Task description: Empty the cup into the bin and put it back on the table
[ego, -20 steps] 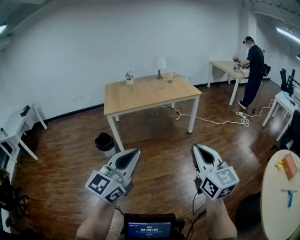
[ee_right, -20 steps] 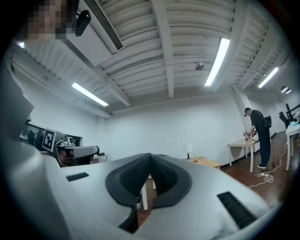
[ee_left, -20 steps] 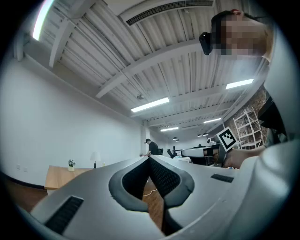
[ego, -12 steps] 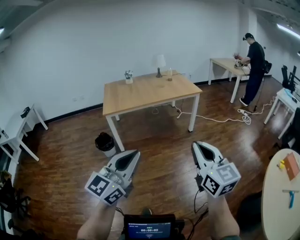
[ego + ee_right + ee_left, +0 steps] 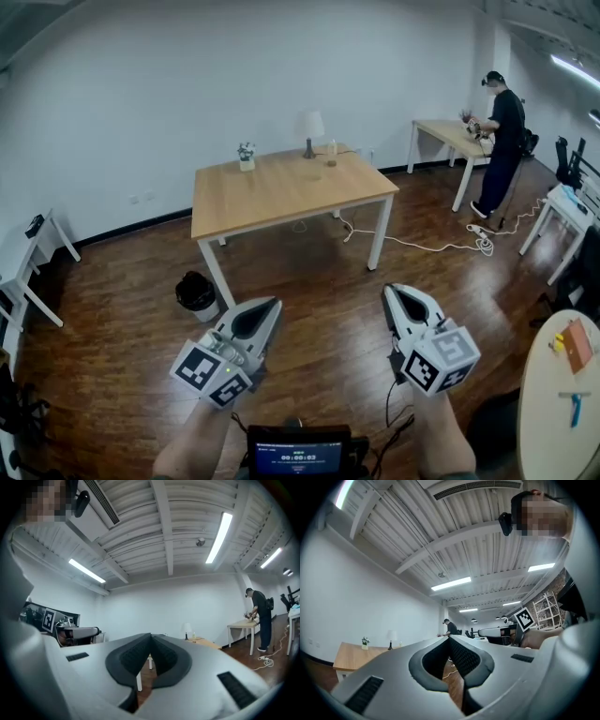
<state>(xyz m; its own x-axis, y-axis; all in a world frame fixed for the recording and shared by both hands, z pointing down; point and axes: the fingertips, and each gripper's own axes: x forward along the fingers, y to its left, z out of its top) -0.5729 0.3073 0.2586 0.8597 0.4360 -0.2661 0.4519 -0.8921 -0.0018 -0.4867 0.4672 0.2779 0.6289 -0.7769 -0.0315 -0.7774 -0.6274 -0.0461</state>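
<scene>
A light wooden table [image 5: 281, 192] stands across the room by the white wall. On its far side are a small plant pot [image 5: 246, 155], a white lamp [image 5: 308, 127] and a small cup [image 5: 330, 161], too small to make out well. The black bin [image 5: 197, 292] sits on the floor by the table's near left leg. My left gripper [image 5: 272, 304] and right gripper [image 5: 388, 292] hang side by side over the wooden floor, well short of the table. Both are shut, with nothing between the jaws [image 5: 449, 639] [image 5: 151, 635].
A person [image 5: 497, 141] works at a second table [image 5: 448, 134] at the far right. A white cable [image 5: 441, 246] trails across the floor there. A round table edge [image 5: 558, 394] is at my right, white side tables [image 5: 37, 258] at the left.
The table and bin have slid left and a little nearer in the head view. Both grippers keep their places in the view and stay shut.
</scene>
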